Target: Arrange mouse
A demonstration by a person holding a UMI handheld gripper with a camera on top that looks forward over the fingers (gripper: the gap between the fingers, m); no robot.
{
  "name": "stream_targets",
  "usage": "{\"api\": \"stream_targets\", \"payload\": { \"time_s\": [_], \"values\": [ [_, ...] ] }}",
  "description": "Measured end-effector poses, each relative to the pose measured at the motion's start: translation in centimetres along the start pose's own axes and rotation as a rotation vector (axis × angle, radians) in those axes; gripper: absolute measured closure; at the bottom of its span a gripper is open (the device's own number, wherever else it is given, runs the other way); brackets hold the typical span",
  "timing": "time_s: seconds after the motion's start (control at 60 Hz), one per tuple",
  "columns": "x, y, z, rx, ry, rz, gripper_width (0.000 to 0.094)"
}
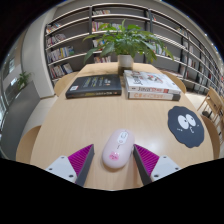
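A white computer mouse with a pink mark on its back lies on the wooden table. It stands between my gripper's two fingers with a gap at each side. The magenta pads flank it left and right. The fingers are open and the mouse rests on the table. A round black mouse pad with a white cartoon face lies ahead to the right of the fingers.
A dark book lies at the far left of the table, a stack of books at the far right. A potted green plant stands behind them. Bookshelves line the back wall. A chair is at the right.
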State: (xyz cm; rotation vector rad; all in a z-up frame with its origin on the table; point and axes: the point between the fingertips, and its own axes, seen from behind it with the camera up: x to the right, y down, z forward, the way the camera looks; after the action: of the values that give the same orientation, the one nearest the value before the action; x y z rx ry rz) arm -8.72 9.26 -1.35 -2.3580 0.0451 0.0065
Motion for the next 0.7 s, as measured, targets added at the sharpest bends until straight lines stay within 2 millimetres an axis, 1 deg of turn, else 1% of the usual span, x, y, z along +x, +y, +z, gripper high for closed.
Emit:
{"api": "stream_targets", "payload": {
  "time_s": [0.083, 0.167, 0.233, 0.333, 0.433, 0.55, 0.6, 0.65, 0.667, 0.7],
  "values": [
    [-1.1, -1.0, 1.0, 0.001, -0.022, -0.013, 0.0137],
    [-1.5, -1.5, 1.9, -0.013, -0.017, -0.04, 0.0163],
    [-1.5, -1.7, 2.2, -0.017, -0.015, -0.042, 0.0228],
    [-1.0, -1.9, 2.2, -0.022, -0.001, -0.022, 0.0409],
    [-0.8, -1.8, 2.2, -0.038, -0.016, -0.013, 0.0459],
    [-0.6, -1.9, 2.3, -0.077, -0.03, -0.02, 0.0566],
    [-0.5, -1.9, 2.3, -0.105, -0.04, -0.019, 0.0575],
    [-0.2, -2.6, 1.7, -0.107, -0.051, -0.034, 0.0574],
    [0.0, -3.1, 1.4, -0.104, -0.053, -0.031, 0.0575],
    [0.4, -5.1, 0.3, -0.064, -0.066, -0.034, 0.0573]
  ]
}}
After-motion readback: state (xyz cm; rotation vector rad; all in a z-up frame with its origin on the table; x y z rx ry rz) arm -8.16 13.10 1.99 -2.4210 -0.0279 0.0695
